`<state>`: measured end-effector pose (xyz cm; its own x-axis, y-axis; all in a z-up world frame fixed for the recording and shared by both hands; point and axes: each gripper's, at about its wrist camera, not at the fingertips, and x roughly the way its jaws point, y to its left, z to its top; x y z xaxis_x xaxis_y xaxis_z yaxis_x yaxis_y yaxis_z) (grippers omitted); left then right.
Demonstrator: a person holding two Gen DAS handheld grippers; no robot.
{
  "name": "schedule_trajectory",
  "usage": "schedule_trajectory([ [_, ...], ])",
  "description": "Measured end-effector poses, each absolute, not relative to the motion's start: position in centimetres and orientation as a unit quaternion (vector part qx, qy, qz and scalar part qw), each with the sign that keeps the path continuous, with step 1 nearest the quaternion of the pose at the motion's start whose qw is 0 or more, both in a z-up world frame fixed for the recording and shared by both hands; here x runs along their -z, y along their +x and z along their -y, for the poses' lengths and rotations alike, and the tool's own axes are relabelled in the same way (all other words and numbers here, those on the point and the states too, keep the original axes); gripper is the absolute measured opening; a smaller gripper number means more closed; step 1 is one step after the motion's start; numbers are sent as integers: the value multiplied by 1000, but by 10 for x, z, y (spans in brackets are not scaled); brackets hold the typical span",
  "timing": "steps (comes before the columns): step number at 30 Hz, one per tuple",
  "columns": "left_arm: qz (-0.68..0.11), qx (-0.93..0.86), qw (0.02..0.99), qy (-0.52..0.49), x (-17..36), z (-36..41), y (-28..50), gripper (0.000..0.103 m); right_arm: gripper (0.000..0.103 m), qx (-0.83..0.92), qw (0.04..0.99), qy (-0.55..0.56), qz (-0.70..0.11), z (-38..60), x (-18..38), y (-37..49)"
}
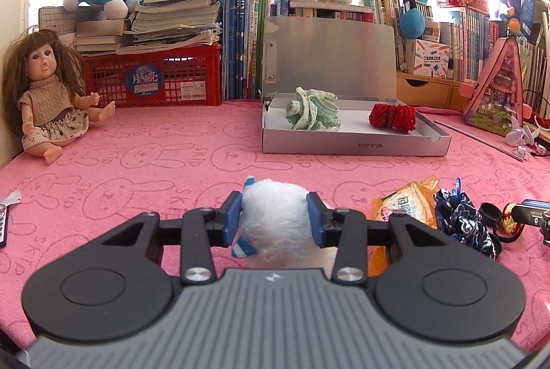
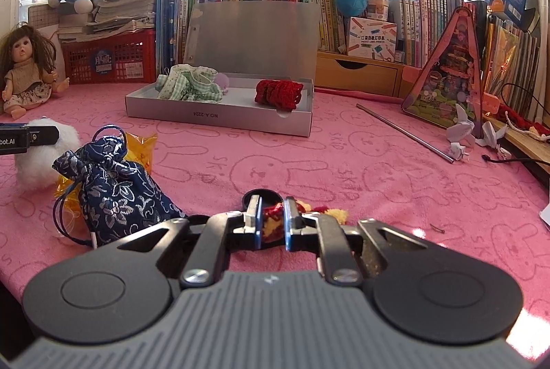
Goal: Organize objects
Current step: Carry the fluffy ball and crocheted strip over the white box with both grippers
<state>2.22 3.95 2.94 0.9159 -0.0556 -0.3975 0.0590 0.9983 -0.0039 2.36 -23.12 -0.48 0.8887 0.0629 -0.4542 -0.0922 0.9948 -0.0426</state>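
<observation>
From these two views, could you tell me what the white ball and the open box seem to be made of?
White ball: fluffy plush or wool, its fuzzy outline squashed between the left gripper pads. Open box: probably cardboard with a matte silver finish, shown by thin folded walls and a dull sheen.

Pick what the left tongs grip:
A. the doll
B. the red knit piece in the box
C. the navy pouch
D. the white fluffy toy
D: in the left wrist view both blue pads press into the white fluffy toy between the left tongs, while the navy pouch lies to one side on the pink cloth.
</observation>
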Motion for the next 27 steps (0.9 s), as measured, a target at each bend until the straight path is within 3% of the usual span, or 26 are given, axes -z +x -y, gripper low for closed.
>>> schedule_trajectory([
  [27,-179,52,983,-7,-58,-33,27,46,12,-27,982,-28,-186,236,-27,27],
])
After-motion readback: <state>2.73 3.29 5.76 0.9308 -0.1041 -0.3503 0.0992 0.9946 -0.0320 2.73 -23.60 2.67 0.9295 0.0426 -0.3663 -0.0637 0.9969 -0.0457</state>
